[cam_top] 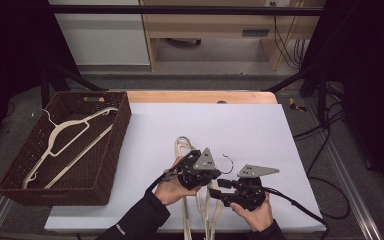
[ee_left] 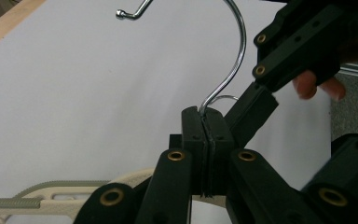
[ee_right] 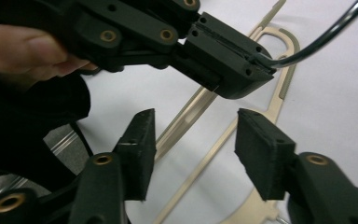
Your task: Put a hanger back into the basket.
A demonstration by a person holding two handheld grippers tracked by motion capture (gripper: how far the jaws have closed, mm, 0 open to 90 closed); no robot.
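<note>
A cream plastic hanger [cam_top: 187, 150] with a metal hook [cam_top: 227, 162] lies among others on the white table top [cam_top: 230, 120]. My left gripper [ee_left: 205, 135] is shut on the base of that metal hook [ee_left: 235, 60], with the hanger's cream shoulder [ee_left: 74, 196] below the jaws. In the high view the left gripper [cam_top: 215, 173] points right. My right gripper [cam_top: 220, 186] faces it from the right, just below. Its pads [ee_right: 261, 149] stand apart with nothing between them, under the left gripper's jaws [ee_right: 223, 56]. Cream hangers [ee_right: 261, 107] lie beneath.
A dark woven basket [cam_top: 115, 150] stands at the table's left with a cream hanger [cam_top: 65, 137] lying inside. A wooden strip [cam_top: 200, 96] runs along the far edge. Cables [cam_top: 325, 150] hang off the right side.
</note>
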